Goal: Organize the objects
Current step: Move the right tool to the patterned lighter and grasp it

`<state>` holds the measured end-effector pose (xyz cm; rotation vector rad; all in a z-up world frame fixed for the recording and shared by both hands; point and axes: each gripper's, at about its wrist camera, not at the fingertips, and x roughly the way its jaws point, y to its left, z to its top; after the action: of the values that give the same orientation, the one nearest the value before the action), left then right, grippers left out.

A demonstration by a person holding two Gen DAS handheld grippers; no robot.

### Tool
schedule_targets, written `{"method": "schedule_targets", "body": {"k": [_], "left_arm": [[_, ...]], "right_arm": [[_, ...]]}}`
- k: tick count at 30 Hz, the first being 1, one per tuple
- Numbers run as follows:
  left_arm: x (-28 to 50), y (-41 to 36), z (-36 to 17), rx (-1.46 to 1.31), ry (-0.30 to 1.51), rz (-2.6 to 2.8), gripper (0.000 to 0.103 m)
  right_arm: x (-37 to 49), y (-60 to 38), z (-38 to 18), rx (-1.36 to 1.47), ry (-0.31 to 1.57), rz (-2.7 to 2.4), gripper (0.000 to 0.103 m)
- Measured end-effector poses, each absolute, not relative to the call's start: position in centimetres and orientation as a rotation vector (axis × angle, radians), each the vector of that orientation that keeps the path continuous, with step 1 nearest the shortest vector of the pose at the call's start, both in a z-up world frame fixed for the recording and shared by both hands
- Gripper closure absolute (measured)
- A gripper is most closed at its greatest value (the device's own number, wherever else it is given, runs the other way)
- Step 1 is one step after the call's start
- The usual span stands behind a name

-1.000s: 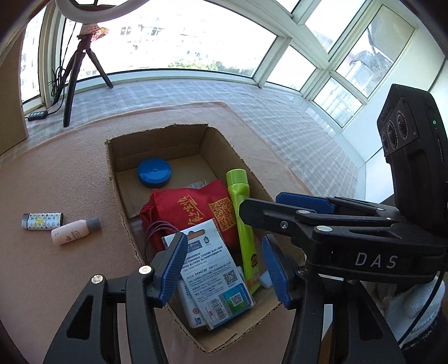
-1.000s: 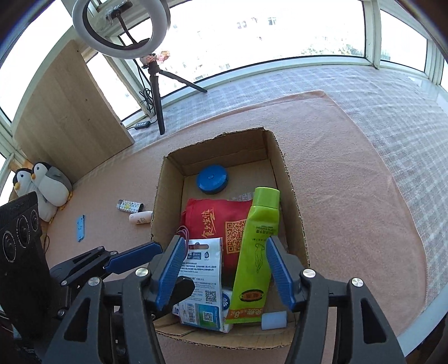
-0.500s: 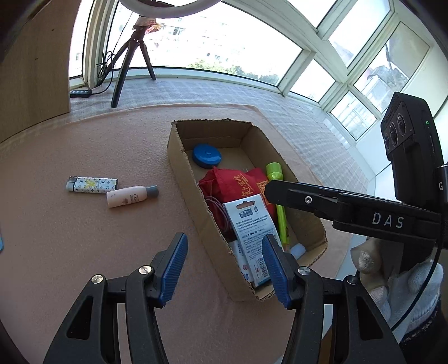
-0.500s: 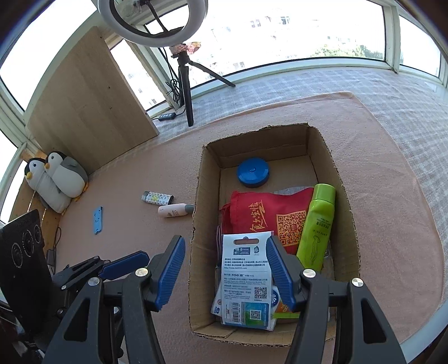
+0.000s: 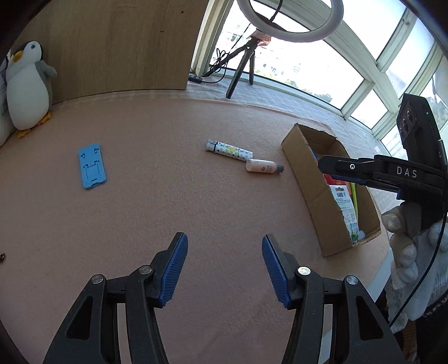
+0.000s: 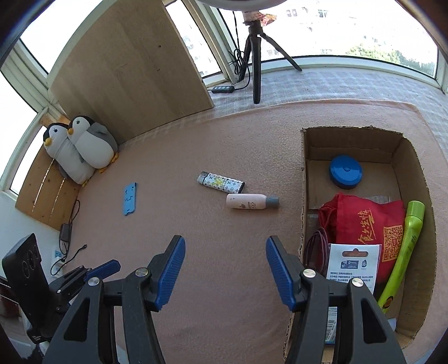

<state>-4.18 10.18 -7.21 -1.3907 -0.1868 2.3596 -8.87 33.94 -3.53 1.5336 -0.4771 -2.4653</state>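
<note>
both cameras had swung away from the cardboard box [image 6: 364, 232] toward the open mat since half a second before, so the box now sat at the right edge of each view instead of the middle. the left gripper [image 5: 222, 268] hung over bare mat with its blue pads spread wide and nothing between them. the right gripper [image 6: 224, 273] was likewise spread wide and empty, just left of the box's near corner; in the left view its black body was gripped by a white gloved hand [image 5: 408, 260].

the surface was a pinkish-tan mat [image 6: 182, 224] laid over a pale checked floor covering [image 6: 350, 84]. on the mat, left of the box, lay a patterned lighter [image 6: 221, 182] and a small pale bottle [image 6: 250, 201] with a grey cap, close together, whether touching i could not tell. a blue flat holder [image 6: 129, 198] lay well apart from them, nearer two plush penguins [image 6: 81, 148] that rested against a wooden board [image 6: 126, 70].

inside the box were a blue round tin [image 6: 345, 171], a red cloth bag [image 6: 364, 224], a green tube [image 6: 403, 252] along the right wall, and a white card pack [image 6: 353, 266] at the near end.

behind the mat, a tripod [image 6: 254, 56] carried a ring light [image 5: 291, 19] before a curved bay of bright windows [image 5: 322, 64], with a cable running to a small black controller [image 6: 222, 89] on the floor
</note>
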Motion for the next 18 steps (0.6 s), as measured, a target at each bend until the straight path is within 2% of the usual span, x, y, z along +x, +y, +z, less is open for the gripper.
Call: {"method": "schedule_targets", "body": {"k": [6,8,11,18], "left_arm": [[-3.8,5.1,-7.4,-1.427,-0.260,2.417,0.044],[-3.6,3.9,-7.3,-1.428,-0.272,2.431,0.044],[-3.4,2.5,-7.2,-1.428,-0.285,2.453,0.044],[-2.8,-0.2,-6.6,-1.424,-0.316,2.498,0.044]], "right_arm": [[-14.6,31.1,-6.1,1.608,-0.515,-2.400,0.048],[-16.5,30.9,-7.1,1.649,-0.530,-2.401,0.057],[-19.1,30.8,-8.9,1.717,-0.568,-2.401,0.065],[-22.1,31.7,-11.2,1.815,-0.593,-2.484,0.065]]}}
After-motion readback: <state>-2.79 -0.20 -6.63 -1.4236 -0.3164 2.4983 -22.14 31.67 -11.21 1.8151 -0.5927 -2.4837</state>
